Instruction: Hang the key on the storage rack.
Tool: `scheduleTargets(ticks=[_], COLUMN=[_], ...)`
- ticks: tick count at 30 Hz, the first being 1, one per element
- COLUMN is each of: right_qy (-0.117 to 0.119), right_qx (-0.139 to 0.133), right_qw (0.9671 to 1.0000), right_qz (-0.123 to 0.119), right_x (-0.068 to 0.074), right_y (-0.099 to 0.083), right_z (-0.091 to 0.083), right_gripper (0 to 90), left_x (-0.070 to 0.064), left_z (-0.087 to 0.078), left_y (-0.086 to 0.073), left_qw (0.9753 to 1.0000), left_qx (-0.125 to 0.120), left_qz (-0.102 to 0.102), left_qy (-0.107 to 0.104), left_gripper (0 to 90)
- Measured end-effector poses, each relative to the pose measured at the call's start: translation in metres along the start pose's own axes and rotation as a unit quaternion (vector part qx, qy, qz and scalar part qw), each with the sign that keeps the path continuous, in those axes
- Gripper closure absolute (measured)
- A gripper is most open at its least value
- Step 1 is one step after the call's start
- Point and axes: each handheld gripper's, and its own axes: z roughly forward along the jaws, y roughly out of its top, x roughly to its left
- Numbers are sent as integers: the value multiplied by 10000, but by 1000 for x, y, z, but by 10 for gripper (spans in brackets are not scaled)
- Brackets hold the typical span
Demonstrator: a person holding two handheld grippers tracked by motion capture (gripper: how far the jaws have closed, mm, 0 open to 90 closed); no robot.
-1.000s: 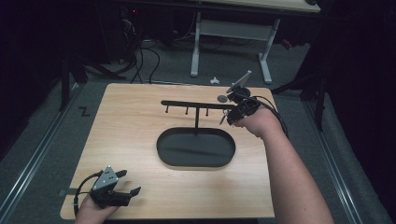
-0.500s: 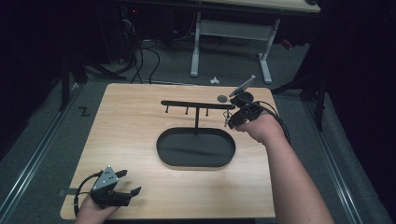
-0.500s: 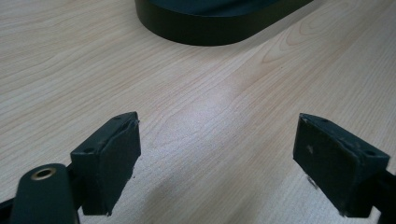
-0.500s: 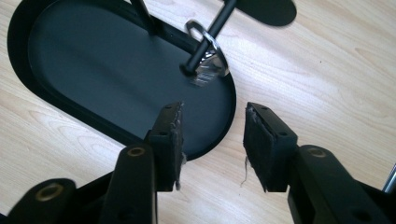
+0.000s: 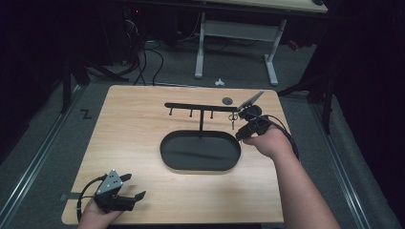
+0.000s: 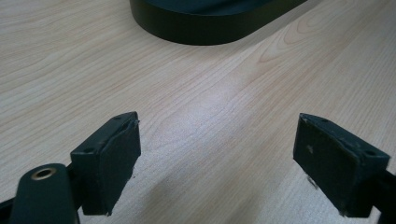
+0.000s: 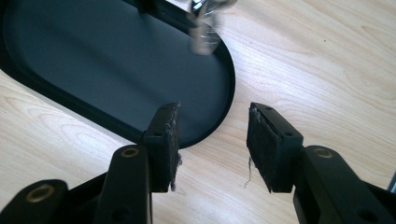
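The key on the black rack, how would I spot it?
Find the wooden table, then the black oval tray in its middle. A black rack of pegs stands up from the tray. The key dangles from its right end, the only shiny thing hanging; the other pegs are bare.

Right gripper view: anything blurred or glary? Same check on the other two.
Right gripper view: the hanging key at the top is blurred, the fingers sharp. Left gripper view: soft glare on the table between the open fingers. High view: room around the table dark, tray reads as flat black.
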Motion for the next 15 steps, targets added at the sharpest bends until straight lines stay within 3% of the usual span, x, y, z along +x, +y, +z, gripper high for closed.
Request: scheduleTargets(ticks=[9,15], right_qy=[57,-89], right_qx=[-88,-292], right_qw=[9998,9992], right_qz=[181,271], right_x=[-4,-7], right_y=[-31,-57], right_z=[31,50], right_gripper=[507,499], left_x=[0,1], left_z=[1,2], left_y=[0,0], left_qw=[10000,10000], left_qx=[27,17], left_qz=[-12,-20], left_qy=[-24,4], left_gripper=[155,155])
